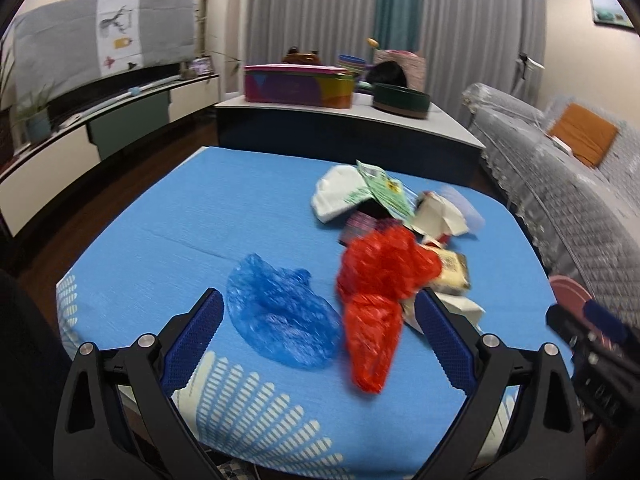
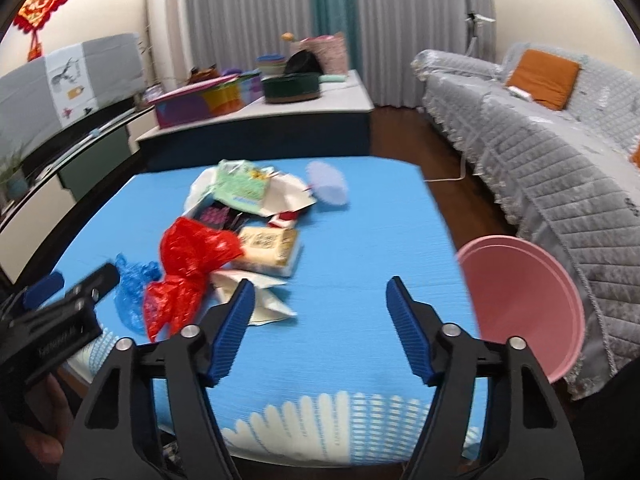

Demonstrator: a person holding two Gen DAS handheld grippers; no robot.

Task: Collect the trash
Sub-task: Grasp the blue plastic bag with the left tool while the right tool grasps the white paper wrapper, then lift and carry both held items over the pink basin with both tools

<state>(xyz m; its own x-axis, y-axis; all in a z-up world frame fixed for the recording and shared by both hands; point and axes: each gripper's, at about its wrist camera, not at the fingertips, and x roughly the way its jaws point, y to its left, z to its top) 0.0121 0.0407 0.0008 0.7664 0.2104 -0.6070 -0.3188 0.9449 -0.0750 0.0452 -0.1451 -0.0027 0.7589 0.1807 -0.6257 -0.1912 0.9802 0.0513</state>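
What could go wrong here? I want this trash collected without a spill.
1. The red bag lies over the pile's cardboard and paper; pulling it may scatter them across the blue cloth.
2. The left gripper spans both the blue bag and the red one, so closing may catch both.
3. The pink bin sits beyond the table edge; thin bags could miss it.

A gray sofa (image 2: 560, 152) with an orange cushion (image 2: 542, 78) stands to the right. Behind the blue table (image 2: 360, 240) is a low white table (image 1: 400, 114) holding a colorful box (image 1: 298, 88) and a dark round tin (image 1: 401, 100). Gray curtains (image 1: 320, 12) hang at the back.
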